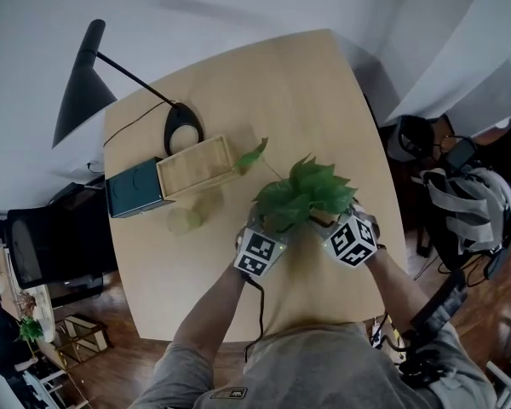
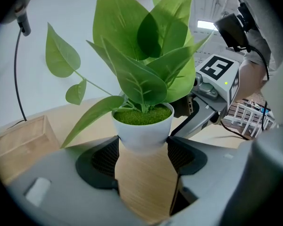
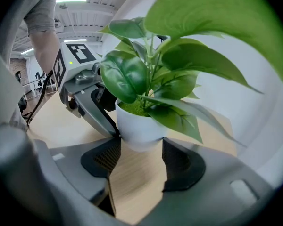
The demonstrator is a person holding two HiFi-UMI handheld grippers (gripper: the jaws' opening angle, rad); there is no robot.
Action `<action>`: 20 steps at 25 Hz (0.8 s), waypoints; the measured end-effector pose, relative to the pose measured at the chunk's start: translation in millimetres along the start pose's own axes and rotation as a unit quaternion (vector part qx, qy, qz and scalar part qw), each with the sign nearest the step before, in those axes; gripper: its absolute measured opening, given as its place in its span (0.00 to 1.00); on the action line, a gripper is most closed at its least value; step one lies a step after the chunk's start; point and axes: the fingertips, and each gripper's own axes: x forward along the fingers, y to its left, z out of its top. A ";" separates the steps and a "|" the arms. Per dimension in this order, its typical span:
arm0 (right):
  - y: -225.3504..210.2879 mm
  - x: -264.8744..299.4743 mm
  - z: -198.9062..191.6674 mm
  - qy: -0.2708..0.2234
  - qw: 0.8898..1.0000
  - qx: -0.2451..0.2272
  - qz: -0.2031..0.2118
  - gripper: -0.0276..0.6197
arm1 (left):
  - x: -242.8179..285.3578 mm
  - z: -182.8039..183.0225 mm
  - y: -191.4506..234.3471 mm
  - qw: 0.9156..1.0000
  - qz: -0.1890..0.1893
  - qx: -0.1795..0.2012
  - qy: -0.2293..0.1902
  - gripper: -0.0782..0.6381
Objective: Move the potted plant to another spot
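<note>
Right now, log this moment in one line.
left gripper: shut on white round plant pot | right gripper: shut on same pot | lifted off light wooden table: unclear

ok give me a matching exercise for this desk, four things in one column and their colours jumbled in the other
Things:
1. pot
2. lamp
3. box
4. tray

Colours:
a. teal
b. pale wood
c. white
d. black

Pairs: 1-c, 2-d, 3-a, 4-b
</note>
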 end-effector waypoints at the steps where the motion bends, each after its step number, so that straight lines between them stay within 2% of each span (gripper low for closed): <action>1: -2.2 3.6 -1.4 0.002 1.000 0.002 0.001 0.48 | 3.2 -1.6 2.8 1.000 0.000 -0.001 0.001 0.55; 8: -8.1 21.6 -16.5 0.012 1.000 0.014 0.009 0.47 | 20.6 -16.1 10.6 1.000 -0.002 -0.009 0.016 0.55; 20: -8.7 29.6 -23.1 0.014 1.000 0.020 0.004 0.46 | 25.1 -23.3 12.3 1.000 0.006 -0.010 0.016 0.54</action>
